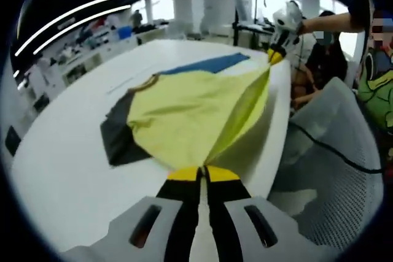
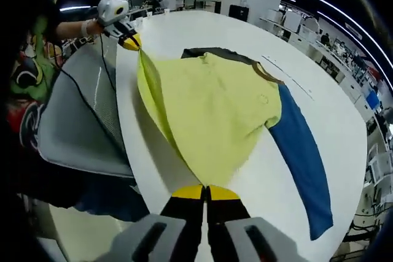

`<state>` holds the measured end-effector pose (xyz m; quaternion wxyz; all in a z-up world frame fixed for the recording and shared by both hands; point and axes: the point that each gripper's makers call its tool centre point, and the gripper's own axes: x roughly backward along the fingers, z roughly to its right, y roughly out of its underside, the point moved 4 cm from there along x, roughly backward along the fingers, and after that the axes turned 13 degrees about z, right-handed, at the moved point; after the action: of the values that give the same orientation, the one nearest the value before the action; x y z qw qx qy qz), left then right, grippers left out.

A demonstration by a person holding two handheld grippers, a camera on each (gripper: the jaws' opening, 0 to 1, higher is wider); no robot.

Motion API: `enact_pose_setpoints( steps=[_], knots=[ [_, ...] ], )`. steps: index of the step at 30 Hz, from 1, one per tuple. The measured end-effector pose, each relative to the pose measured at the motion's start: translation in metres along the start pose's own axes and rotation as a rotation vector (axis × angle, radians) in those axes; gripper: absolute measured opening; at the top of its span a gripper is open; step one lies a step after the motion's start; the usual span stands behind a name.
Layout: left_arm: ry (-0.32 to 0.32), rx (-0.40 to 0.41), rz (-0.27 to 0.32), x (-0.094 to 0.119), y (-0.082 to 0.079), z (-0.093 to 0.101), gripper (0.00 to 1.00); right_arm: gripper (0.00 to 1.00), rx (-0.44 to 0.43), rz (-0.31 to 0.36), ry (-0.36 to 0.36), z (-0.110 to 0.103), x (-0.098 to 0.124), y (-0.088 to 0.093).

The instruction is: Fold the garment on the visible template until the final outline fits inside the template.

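L gripper [image 1: 203,173] & R gripper [image 2: 206,192] clamp garment [image 1: 190,118] hem, raised taut

A white table [image 2: 184,29] carries a yellow garment [image 2: 215,108] with one blue sleeve [image 2: 301,151] and one dark grey sleeve [image 1: 116,130], spread flat in the middle while its near edge is lifted.

A grey mesh chair [image 1: 344,151] stands beside the white table [image 1: 73,170], a black cable [image 1: 331,148] across it.
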<state>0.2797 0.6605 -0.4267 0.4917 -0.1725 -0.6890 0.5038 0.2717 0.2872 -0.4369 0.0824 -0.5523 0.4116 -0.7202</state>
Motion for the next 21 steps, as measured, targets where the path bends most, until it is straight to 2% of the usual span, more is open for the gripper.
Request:
enact_pose_setpoints(
  steps=[2,3,6,8,11,13,17,21],
  knots=[
    [0.021,-0.015,-0.013,-0.002,0.003,0.004,0.0,0.0,0.01,-0.022,-0.012,-0.001,-0.004,0.006],
    [0.043,-0.021,-0.054,-0.002,0.008,0.009,0.0,0.0,0.01,-0.029,-0.016,-0.001,-0.005,0.007],
    [0.053,-0.046,-0.084,-0.006,0.013,0.012,0.0,0.0,0.016,-0.048,-0.033,-0.003,-0.009,0.013],
    [0.082,-0.044,-0.156,-0.006,0.026,0.013,0.0,0.0,0.025,-0.062,-0.046,-0.005,-0.011,0.016],
    [0.099,-0.056,-0.186,-0.011,0.033,0.017,0.0,0.0,0.048,-0.097,-0.067,-0.008,-0.016,0.024],
    [0.138,-0.044,-0.239,-0.012,0.041,0.023,0.0,0.0,0.058,-0.117,-0.083,-0.009,-0.019,0.029],
    [0.143,-0.092,-0.266,-0.016,0.047,0.025,0.0,0.0,0.06,-0.132,-0.095,-0.01,-0.023,0.033],
    [0.14,-0.1,-0.287,-0.015,0.051,0.024,0.0,0.0,0.057,-0.138,-0.112,-0.013,-0.025,0.034]
  ],
)
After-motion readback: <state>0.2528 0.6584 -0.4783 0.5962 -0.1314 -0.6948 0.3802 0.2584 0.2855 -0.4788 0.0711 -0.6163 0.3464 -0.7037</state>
